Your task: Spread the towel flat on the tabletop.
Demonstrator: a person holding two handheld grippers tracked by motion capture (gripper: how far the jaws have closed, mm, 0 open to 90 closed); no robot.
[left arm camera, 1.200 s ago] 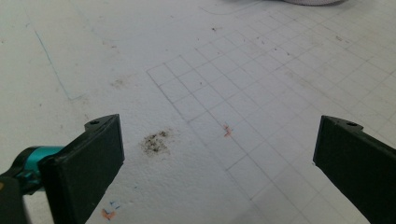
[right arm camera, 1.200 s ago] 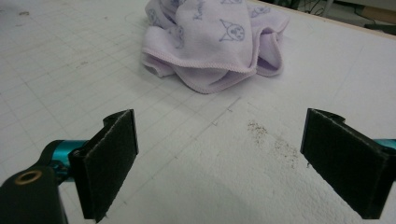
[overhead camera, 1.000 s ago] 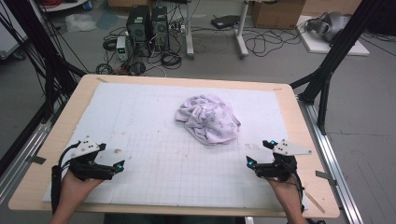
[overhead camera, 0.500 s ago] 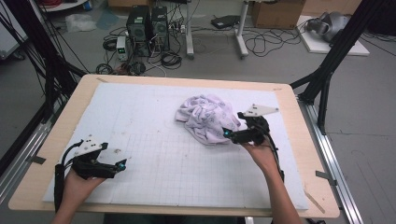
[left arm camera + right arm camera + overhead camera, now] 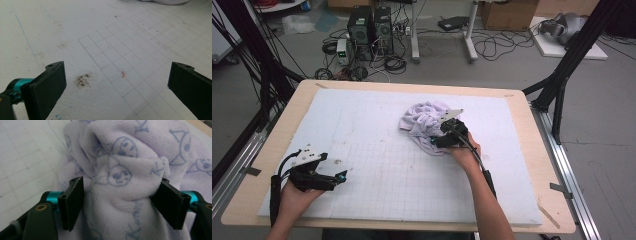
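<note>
Right hand-held gripper (image 5: 120, 202) closing on a crumpled towel (image 5: 130, 170), centre of frame.
Its jaws, just narrowing, pinch a raised fold; soft, light cloth will drape. Left hand-held gripper (image 5: 117, 85) gapes empty.

One towel (image 5: 424, 120), two claws: left claw (image 5: 339, 177), right claw (image 5: 433, 141), one table (image 5: 532, 150)

A crumpled towel (image 5: 424, 122) lies on the foam mat (image 5: 377, 165), a little right of centre and toward the far edge. The right gripper (image 5: 436, 141) sits at its near-right side — a fold between its jaws. The left gripper (image 5: 339, 177) rests well apart, near the mat's near-left corner — over bare mat.
</note>
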